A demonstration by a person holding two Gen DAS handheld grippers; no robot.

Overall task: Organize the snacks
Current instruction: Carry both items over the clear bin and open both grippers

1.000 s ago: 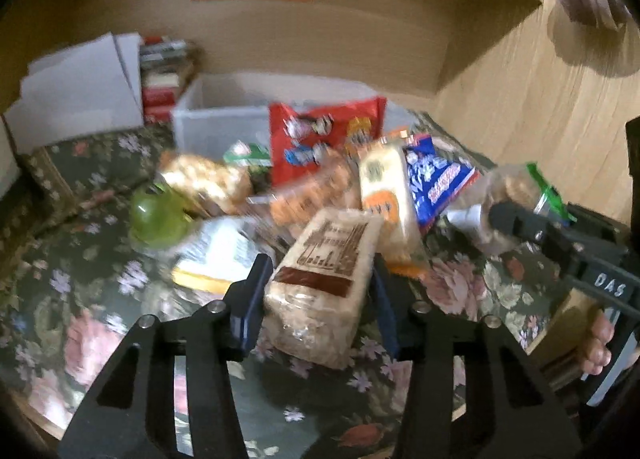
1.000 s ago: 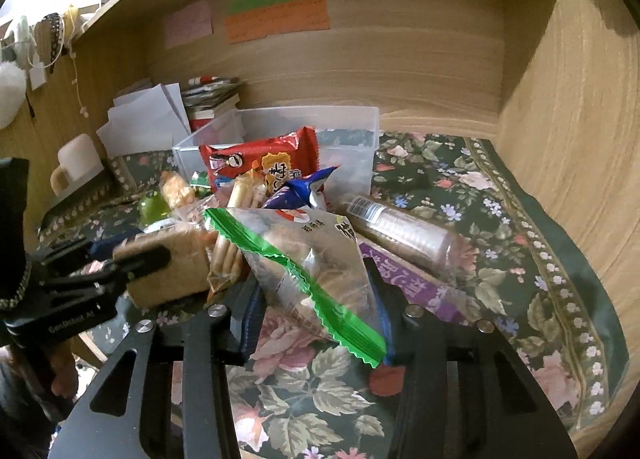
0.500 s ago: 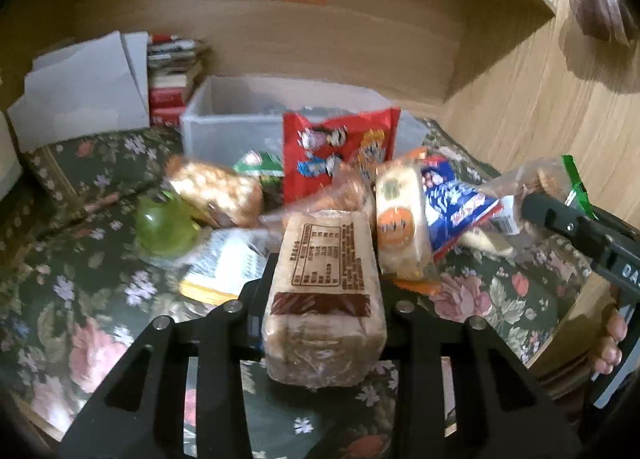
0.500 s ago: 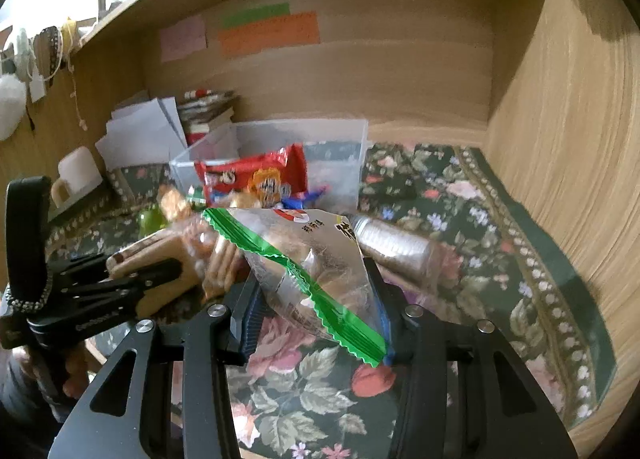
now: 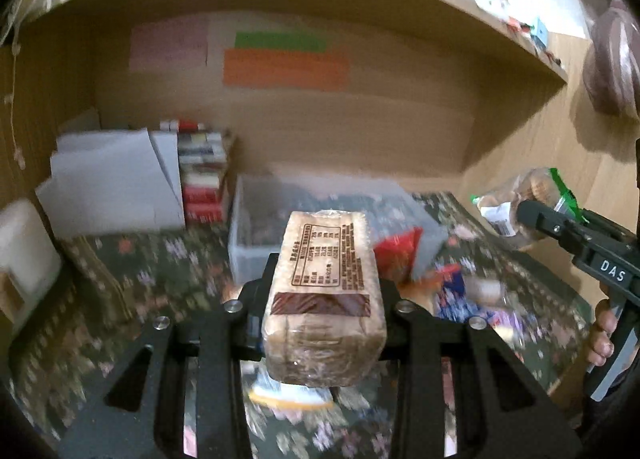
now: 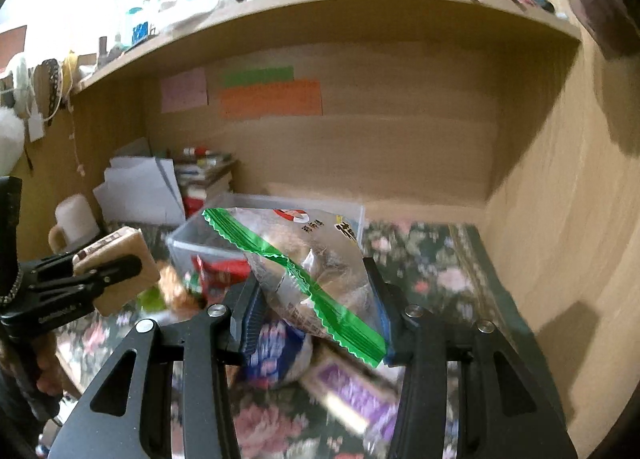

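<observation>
The left claw (image 5: 324, 299) squeezes a tan wrapped cracker block (image 5: 325, 295); the right claw (image 6: 316, 307) pinches a slippery clear green-striped snack bag (image 6: 308, 259), which might slide out.

"das" in white on the right gripper (image 5: 576, 243); print on the cracker pack (image 5: 324, 291) too blurred to read.

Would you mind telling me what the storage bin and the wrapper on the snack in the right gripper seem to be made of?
The storage bin looks like translucent, slightly frosted rigid plastic: its contents show dimly through the straight walls. The wrapper of the green-edged snack bag, clamped in the right gripper, looks like thin glossy clear plastic film, crinkled, with a serrated green sealed strip.
</observation>
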